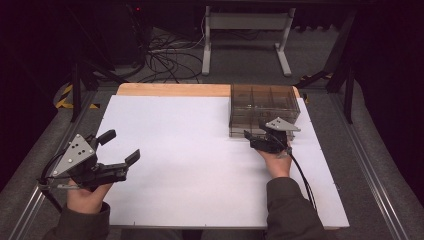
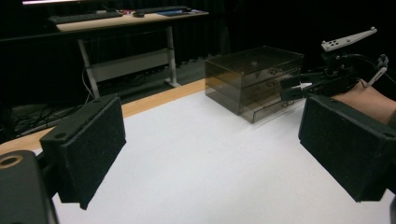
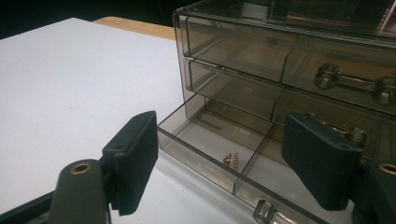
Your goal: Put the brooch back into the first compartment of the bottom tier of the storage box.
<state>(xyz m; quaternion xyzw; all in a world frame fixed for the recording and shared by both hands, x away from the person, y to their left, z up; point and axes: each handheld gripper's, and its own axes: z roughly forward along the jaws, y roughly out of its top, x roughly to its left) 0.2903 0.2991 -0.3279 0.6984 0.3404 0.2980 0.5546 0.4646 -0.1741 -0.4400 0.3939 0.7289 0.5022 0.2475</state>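
The right gripper [image 1: 263, 136] stands at the front of the smoky drawer box [image 1: 262, 107], at the far right of the white table [image 1: 190, 160]. Its jaws are open around nothing, above the pulled-out bottom drawer [image 3: 219, 154], where a small gold piece [image 3: 231, 159] lies. The left gripper [image 1: 120, 146] hovers open and empty, well apart.

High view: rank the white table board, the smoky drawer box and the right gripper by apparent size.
1. White table board, largest by far.
2. Smoky drawer box.
3. Right gripper, smallest, though it sits nearer the camera.
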